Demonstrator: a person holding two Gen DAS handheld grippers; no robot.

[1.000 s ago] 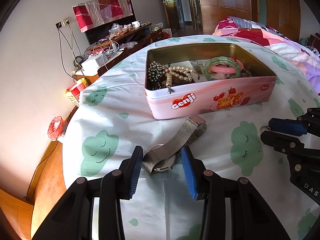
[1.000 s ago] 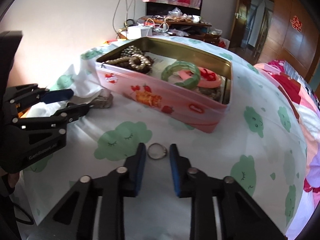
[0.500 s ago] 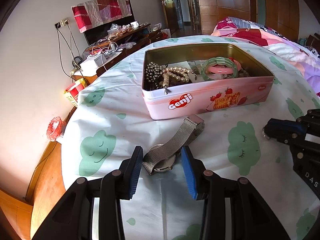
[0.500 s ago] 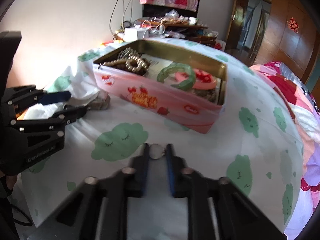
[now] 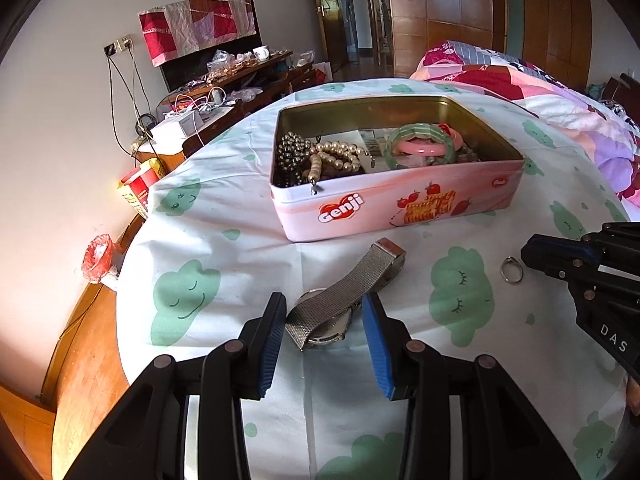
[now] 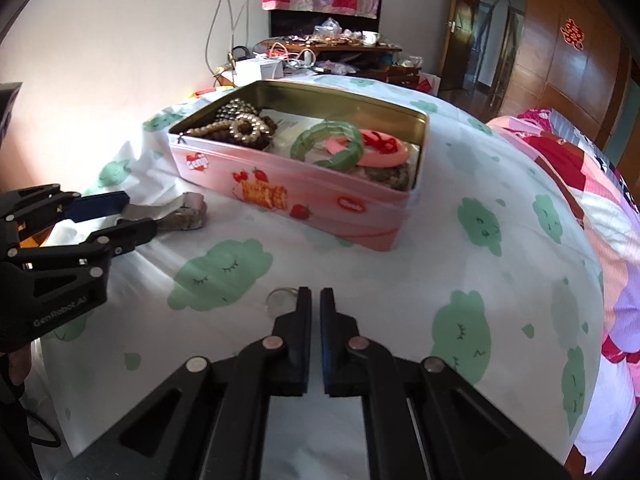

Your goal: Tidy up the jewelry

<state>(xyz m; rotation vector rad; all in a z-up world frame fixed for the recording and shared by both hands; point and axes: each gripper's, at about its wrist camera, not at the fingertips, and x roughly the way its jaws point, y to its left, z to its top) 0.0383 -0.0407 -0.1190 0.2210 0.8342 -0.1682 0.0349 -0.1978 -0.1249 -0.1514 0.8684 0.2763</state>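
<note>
A pink Genji tin [image 5: 400, 204] [image 6: 320, 200] stands open on the table, with pearl and bead strands, a green bangle [image 5: 424, 144] and a pink bangle inside. A silver mesh-band watch [image 5: 340, 300] lies on the cloth between the fingers of my open left gripper [image 5: 324, 320]. Its strap also shows in the right wrist view [image 6: 176, 212]. A small silver ring [image 5: 512, 270] [image 6: 282, 300] lies on the cloth just left of my right gripper [image 6: 316, 300], whose jaws are shut with nothing between them.
The table has a white cloth with green clouds [image 6: 224, 276]. Its left edge drops to a wooden floor [image 5: 80, 340]. A cluttered sideboard [image 5: 224, 80] stands by the back wall. A bed with a colourful quilt [image 5: 540, 92] lies to the right.
My right gripper has closed its jaws. The ring was between the fingers and now lies outside them, to the left. My left gripper stays open around the watch.
</note>
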